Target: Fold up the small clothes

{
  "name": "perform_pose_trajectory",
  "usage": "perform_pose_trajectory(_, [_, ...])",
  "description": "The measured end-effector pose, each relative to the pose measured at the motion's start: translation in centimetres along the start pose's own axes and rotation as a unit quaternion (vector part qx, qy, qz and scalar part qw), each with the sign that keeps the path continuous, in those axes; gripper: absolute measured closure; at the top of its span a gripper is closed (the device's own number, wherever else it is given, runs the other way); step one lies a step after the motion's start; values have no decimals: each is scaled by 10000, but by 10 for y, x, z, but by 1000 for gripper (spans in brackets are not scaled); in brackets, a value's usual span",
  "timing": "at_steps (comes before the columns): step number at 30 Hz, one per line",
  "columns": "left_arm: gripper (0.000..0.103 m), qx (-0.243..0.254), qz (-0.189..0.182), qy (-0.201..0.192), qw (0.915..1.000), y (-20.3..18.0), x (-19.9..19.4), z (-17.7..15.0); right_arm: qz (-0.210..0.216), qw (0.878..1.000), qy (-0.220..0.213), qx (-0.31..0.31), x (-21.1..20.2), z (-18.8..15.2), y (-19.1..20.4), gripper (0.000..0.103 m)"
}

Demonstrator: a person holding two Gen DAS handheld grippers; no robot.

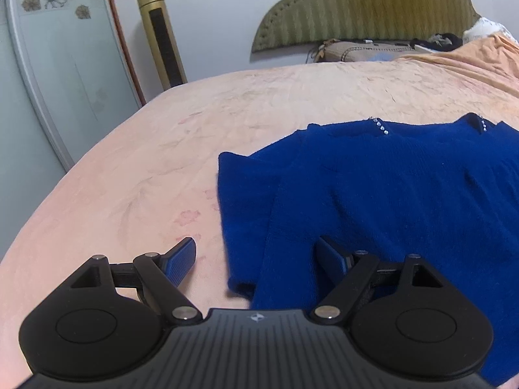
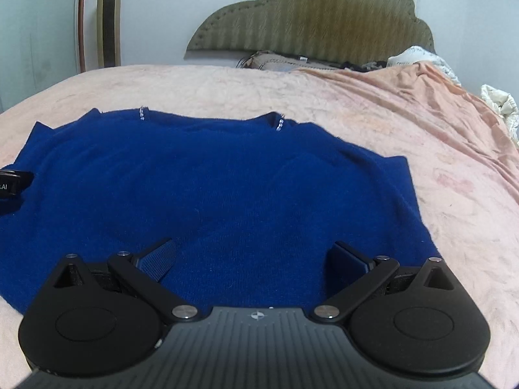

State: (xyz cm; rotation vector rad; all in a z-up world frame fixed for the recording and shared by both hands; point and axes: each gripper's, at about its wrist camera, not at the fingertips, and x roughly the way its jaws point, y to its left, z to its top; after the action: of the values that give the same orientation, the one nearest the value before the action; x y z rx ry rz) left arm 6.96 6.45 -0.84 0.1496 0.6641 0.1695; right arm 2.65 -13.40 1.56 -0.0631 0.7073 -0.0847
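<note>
A deep blue knitted sweater (image 2: 211,188) lies spread flat on the pink bedspread (image 2: 421,149), its neckline with small rhinestone rows (image 2: 142,114) toward the headboard. My right gripper (image 2: 256,259) hovers open over the sweater's lower hem, nothing between its fingers. In the left wrist view the same sweater (image 1: 389,194) fills the right half, one sleeve folded along its left side. My left gripper (image 1: 256,259) is open above that left sleeve's cuff: its left finger (image 1: 181,262) is over the bedspread, its right finger over the blue knit. A black part of the left gripper (image 2: 13,184) shows at the right wrist view's left edge.
A green padded headboard (image 2: 311,19) and pillows (image 2: 279,60) stand at the bed's far end. A crumpled white quilt (image 2: 499,103) lies at the right edge. A gold tower fan (image 1: 160,35) and a glass door (image 1: 48,74) stand beyond the bed's left side.
</note>
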Motion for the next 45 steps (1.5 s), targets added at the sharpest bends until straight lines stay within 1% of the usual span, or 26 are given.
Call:
perform_pose_trajectory(5, [20, -1, 100, -292, 9995, -4, -4, -11, 163, 9997, 32, 155, 1, -2, -4, 0])
perform_pose_trajectory(9, [20, 113, 204, -386, 9990, -8, -6, -13, 144, 9998, 2, 130, 0, -4, -1, 0])
perform_pose_trajectory(12, [20, 57, 150, -372, 9992, -6, -5, -12, 193, 9996, 17, 182, 1, -4, -2, 0])
perform_pose_trajectory(18, [18, -225, -55, -290, 9993, 5, -1, -12, 291, 9992, 39, 272, 3, -4, -4, 0])
perform_pose_trajectory(28, [16, -545, -243, -185, 9980, 14, 4, -13, 274, 9991, 48, 306, 3, -4, -4, 0])
perform_pose_trajectory(45, [15, -642, -292, -149, 9974, 15, 3, -12, 252, 9990, 26, 372, 1, -5, -7, 1])
